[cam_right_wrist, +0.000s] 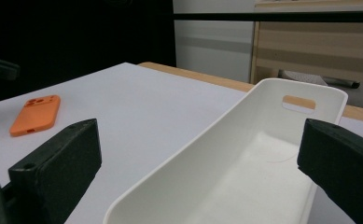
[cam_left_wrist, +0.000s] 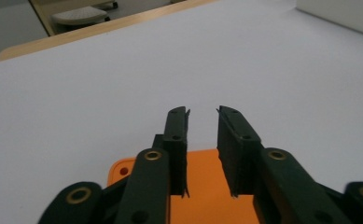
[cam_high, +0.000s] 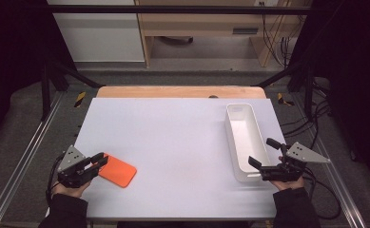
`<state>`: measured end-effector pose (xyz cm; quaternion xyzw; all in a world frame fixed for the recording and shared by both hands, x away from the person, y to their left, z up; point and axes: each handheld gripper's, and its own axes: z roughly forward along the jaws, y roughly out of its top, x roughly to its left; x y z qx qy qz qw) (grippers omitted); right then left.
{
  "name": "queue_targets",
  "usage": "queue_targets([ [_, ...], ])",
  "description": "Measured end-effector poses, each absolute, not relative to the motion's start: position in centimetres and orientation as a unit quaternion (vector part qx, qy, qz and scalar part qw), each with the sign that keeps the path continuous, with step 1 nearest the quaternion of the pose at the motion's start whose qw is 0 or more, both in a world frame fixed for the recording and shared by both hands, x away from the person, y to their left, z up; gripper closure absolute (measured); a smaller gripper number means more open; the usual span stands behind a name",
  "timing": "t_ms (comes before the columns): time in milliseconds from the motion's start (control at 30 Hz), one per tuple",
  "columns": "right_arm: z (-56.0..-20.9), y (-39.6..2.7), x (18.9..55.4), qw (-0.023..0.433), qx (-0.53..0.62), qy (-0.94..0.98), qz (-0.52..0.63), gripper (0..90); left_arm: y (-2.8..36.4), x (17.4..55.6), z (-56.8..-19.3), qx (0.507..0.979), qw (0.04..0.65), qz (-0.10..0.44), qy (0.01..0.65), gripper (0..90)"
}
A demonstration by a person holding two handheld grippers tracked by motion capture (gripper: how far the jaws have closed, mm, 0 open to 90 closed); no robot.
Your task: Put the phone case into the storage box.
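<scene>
White table point(cam_high: 173, 137) before wooden furniture point(cam_high: 197, 21); orange phone case point(cam_high: 118, 171) near left under narrowly parted left gripper point(cam_high: 99, 160); white bin point(cam_high: 244, 137) right, right gripper point(cam_high: 263, 153) wide.

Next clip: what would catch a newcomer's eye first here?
The orange phone case lying flat near the table's front left corner stands out against the pale table, with the left gripper open just over its near end. At the right, a long, empty white bin runs front to back, and the right gripper is open at its near end.
</scene>
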<state>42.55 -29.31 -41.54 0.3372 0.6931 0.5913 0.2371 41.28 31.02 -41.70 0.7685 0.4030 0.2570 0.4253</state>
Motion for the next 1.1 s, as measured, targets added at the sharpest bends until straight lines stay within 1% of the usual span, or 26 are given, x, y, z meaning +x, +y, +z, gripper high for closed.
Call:
queue_targets([
  [33, -41.5, -29.3, 42.6, 0.238, 0.337, 0.693, 0.592, 0.2, 31.1, 41.2, -41.8, 0.771, 0.418, 0.258, 0.405, 79.1],
  [133, -41.5, -29.3, 42.5, 0.237, 0.337, 0.693, 0.591, 0.2, 31.4, 41.2, -41.9, 0.775, 0.398, 0.259, 0.417, 89.2],
  [200, -41.6, -29.3, 42.6, 0.238, 0.338, 0.693, 0.590, 0.2, 31.5, 41.2, -41.9, 0.778, 0.391, 0.258, 0.420, 89.4],
  [233, -41.6, -29.3, 42.6, 0.239, 0.337, 0.694, 0.590, 0.2, 31.4, 41.1, -42.1, 0.783, 0.371, 0.265, 0.422, 89.5],
  [267, -41.6, -29.3, 42.6, 0.239, 0.337, 0.694, 0.590, 0.2, 31.4, 41.1, -42.1, 0.783, 0.371, 0.265, 0.422, 89.6],
  [300, -41.6, -29.3, 42.6, 0.239, 0.338, 0.694, 0.589, 0.2, 31.3, 41.0, -42.4, 0.789, 0.350, 0.269, 0.428, 89.6],
  [333, -41.6, -29.3, 42.6, 0.239, 0.337, 0.695, 0.589, 0.2, 31.3, 41.0, -42.4, 0.789, 0.350, 0.269, 0.428, 89.6],
  [467, -41.6, -29.3, 42.6, 0.238, 0.336, 0.695, 0.589, 0.2, 31.4, 41.2, -43.1, 0.786, 0.314, 0.265, 0.463, 89.6],
  [500, -41.6, -29.3, 42.6, 0.239, 0.336, 0.695, 0.589, 0.2, 31.7, 41.4, -43.6, 0.782, 0.301, 0.258, 0.481, 89.6],
  [533, -41.6, -29.3, 42.6, 0.238, 0.335, 0.695, 0.590, 0.2, 31.7, 41.4, -43.6, 0.782, 0.301, 0.258, 0.481, 89.6],
  [567, -41.6, -29.3, 42.6, 0.238, 0.335, 0.696, 0.590, 0.2, 32.2, 41.5, -44.1, 0.780, 0.294, 0.245, 0.495, 89.6],
  [700, -41.6, -29.3, 42.6, 0.238, 0.335, 0.695, 0.590, 0.2, 32.8, 41.8, -44.8, 0.778, 0.285, 0.237, 0.507, 89.6],
  [900, -41.6, -29.3, 42.6, 0.237, 0.335, 0.695, 0.590, 0.2, 32.9, 42.2, -45.6, 0.782, 0.253, 0.230, 0.521, 89.6],
  [1100, -41.6, -29.3, 42.6, 0.237, 0.334, 0.695, 0.591, 0.2, 32.9, 42.6, -46.0, 0.778, 0.251, 0.229, 0.529, 89.6],
])
